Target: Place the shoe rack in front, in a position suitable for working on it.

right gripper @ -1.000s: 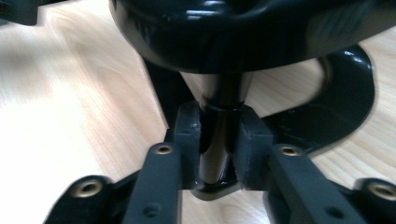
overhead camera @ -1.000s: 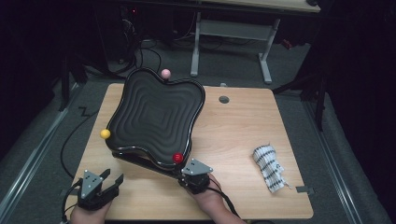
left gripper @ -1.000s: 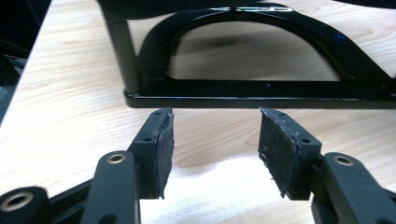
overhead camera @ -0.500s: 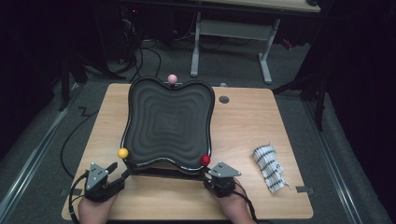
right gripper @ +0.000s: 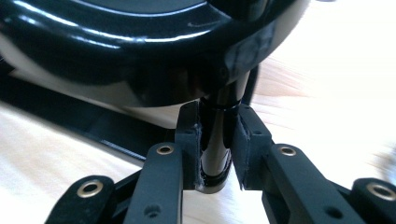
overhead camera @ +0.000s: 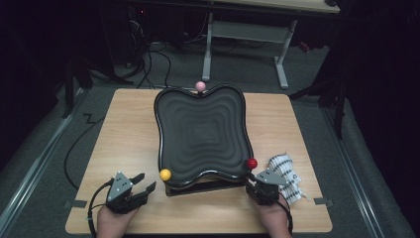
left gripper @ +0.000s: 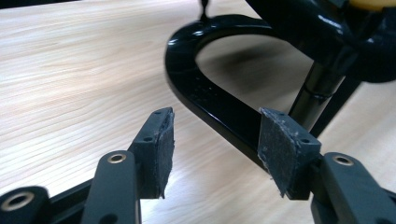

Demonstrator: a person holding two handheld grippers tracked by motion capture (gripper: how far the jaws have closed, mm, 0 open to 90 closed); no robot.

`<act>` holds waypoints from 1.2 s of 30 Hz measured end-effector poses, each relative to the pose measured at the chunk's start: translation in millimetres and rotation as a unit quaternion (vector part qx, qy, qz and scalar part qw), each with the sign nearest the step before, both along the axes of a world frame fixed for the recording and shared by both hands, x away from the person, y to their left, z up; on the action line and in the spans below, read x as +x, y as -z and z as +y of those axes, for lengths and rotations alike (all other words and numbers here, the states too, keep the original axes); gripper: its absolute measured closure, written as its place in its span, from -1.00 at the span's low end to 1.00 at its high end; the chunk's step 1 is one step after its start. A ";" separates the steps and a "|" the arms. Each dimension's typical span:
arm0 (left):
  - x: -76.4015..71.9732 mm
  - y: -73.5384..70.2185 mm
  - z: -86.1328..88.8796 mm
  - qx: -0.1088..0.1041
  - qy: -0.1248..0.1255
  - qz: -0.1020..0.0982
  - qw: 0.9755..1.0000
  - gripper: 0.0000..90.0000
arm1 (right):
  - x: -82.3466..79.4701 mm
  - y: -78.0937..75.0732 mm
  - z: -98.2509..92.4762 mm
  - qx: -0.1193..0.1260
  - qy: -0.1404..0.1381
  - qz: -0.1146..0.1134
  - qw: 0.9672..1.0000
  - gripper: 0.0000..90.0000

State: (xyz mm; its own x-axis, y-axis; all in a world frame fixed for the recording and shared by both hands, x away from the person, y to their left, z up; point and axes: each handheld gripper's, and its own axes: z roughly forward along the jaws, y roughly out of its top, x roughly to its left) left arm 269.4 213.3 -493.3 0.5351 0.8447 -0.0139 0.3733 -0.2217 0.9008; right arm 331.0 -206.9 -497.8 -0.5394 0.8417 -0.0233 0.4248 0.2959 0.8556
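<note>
Jaws of the right gripper (right gripper: 215,154) are clamping a black post (right gripper: 215,140) that is hanging under the tray's rim; both pads are pressing its sides in the right gripper view. In the high view this right gripper is sitting at the lower right of the frame, just below the red ball (overhead camera: 252,163).

Jaws of the left gripper (left gripper: 219,149) are standing apart with nothing between the pads; bare wooden table (overhead camera: 129,129) and a curved black base bar (left gripper: 210,105) are showing beyond them. In the high view it is lying at the lower left, just beside the yellow ball (overhead camera: 165,174).

Item: black tray (overhead camera: 200,134), glossy, wavy-edged, with stepped concentric ridges running inward. It is occupying the middle of the frame, raised on a black stand. Three ball knobs are sitting at its rim: red at the lower right corner, yellow at the lower left corner, and a pink ball (overhead camera: 200,86) at the top edge.

Also present: a white patterned cloth (overhead camera: 287,171), lying just right of the right gripper.
</note>
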 end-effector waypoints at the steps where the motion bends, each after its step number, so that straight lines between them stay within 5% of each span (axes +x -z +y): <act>1: -0.6 0.5 -4.5 0.003 0.020 0.009 1.000 -0.02 | 1.0 0.4 -5.7 0.005 0.010 0.002 1.000 0.60; 6: -4.0 1.9 -8.2 0.016 0.042 0.015 0.999 0.00 | -0.6 0.4 -9.0 0.006 0.012 0.002 1.000 0.55; 10: -9.9 0.3 -8.3 -0.016 0.056 0.013 0.998 0.00 | -2.5 0.1 -9.8 0.004 0.014 0.001 1.000 0.55; 20: -8.3 5.9 -31.7 0.008 0.083 0.017 0.996 0.00 | -3.6 -1.1 -10.3 0.004 0.015 -0.002 1.000 0.52; 28: 1.1 4.4 -42.3 0.005 0.099 0.013 0.995 0.64 | -14.2 -3.1 -20.3 0.002 0.023 -0.011 1.000 0.37; 36: 7.3 1.9 -75.7 0.034 0.145 0.002 0.989 0.66 | -27.6 -4.7 -44.0 0.009 0.057 -0.013 0.998 0.37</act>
